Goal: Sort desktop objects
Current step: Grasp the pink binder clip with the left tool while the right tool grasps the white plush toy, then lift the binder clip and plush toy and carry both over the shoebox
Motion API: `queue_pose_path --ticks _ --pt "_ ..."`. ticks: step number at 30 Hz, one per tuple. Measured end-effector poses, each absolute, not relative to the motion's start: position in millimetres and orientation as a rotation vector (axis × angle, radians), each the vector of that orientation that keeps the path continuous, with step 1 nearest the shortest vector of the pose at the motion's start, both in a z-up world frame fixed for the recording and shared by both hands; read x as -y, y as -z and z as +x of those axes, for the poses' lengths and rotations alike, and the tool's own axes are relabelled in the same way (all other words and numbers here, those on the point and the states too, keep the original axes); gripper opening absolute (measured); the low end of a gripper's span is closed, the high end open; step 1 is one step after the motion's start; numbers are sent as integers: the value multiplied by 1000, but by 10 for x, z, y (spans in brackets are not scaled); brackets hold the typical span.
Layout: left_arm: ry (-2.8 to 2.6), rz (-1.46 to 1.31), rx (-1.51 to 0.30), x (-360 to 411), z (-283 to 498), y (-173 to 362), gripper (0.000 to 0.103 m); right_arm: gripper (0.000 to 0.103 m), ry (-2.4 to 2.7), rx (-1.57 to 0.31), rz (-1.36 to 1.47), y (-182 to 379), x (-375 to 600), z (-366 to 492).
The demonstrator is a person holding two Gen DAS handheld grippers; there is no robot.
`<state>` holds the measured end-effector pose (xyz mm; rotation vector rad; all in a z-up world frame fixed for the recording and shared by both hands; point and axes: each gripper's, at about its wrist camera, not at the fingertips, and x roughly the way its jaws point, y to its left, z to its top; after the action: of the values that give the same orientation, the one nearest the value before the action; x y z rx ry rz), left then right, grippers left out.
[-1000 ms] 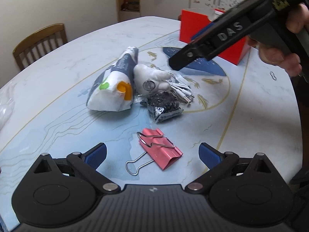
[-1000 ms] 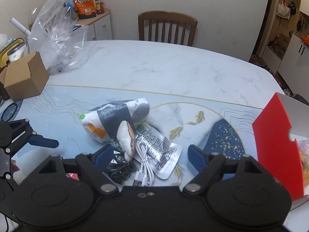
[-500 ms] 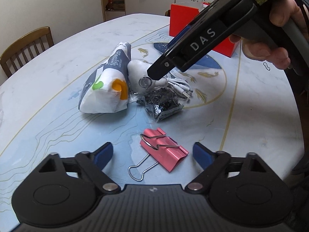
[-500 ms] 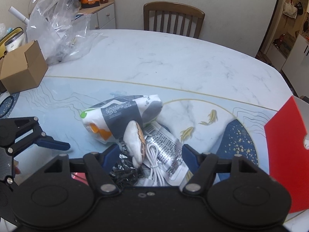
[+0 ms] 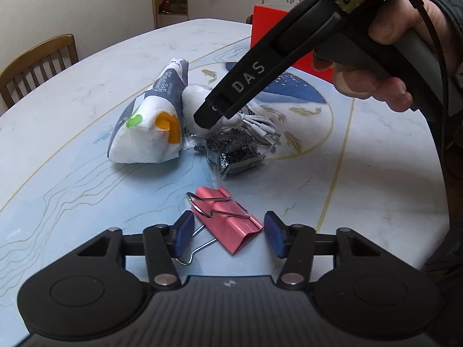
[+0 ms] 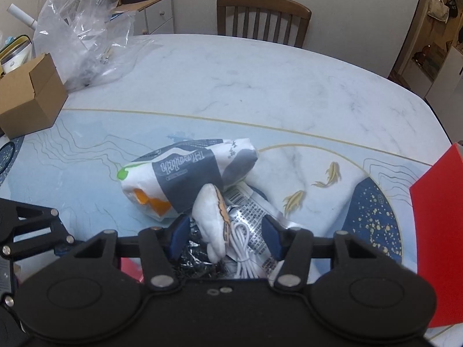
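Note:
A pink binder clip [image 5: 228, 221] lies on the table between the blue pads of my open left gripper [image 5: 227, 232]. Behind it lie a bag of small black parts [image 5: 234, 151], a white and grey tissue pack [image 5: 150, 121], a white plush toy [image 5: 192, 105] and a white cable [image 5: 260, 125]. In the right wrist view my open right gripper [image 6: 225, 235] straddles the plush toy [image 6: 212, 217] and the cable [image 6: 244, 245], which lie on a silver foil packet [image 6: 254, 217] beside the tissue pack [image 6: 179, 173]. Seen from the left wrist, the right gripper's body [image 5: 254, 70] hangs over the pile.
A red box [image 6: 439, 202] stands at the right, also seen in the left wrist view [image 5: 275, 26]. A cardboard box [image 6: 27, 95] and a clear plastic bag [image 6: 84, 31] sit at the far left. Wooden chairs [image 6: 263, 17] stand at the table's edge.
My right gripper has come down over the pile and its jaws have narrowed around the plush toy and cable. My left gripper has moved forward around the pink clip, narrowing its jaws.

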<state>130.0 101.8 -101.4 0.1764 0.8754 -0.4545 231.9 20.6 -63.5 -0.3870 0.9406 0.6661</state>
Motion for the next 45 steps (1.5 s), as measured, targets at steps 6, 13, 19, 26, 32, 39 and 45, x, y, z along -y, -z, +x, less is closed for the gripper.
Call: queue_pose_path --ticks 6,13,19,26,32,39,45 --pt "423 162 -882 -1010 1316 1011 51 39 -691 -939 -396 642 -235 2291" --pt "390 129 -878 -988 1308 976 42 28 -713 -929 -384 611 -206 2244" --pt "344 112 -880 -953 1294 953 38 27 -721 -910 -349 505 -99 2211" --pt "301 86 -866 -947 1213 894 34 27 -731 -921 -324 417 103 2093" --pt "253 54 -858 -938 1150 836 31 27 -722 -941 -294 369 337 1958" --pt "230 46 -857 -912 1044 840 31 27 -714 -962 -280 337 633 1787" --pt "211 93 -866 -791 1048 886 34 27 -688 -998 -266 413 800 1704"
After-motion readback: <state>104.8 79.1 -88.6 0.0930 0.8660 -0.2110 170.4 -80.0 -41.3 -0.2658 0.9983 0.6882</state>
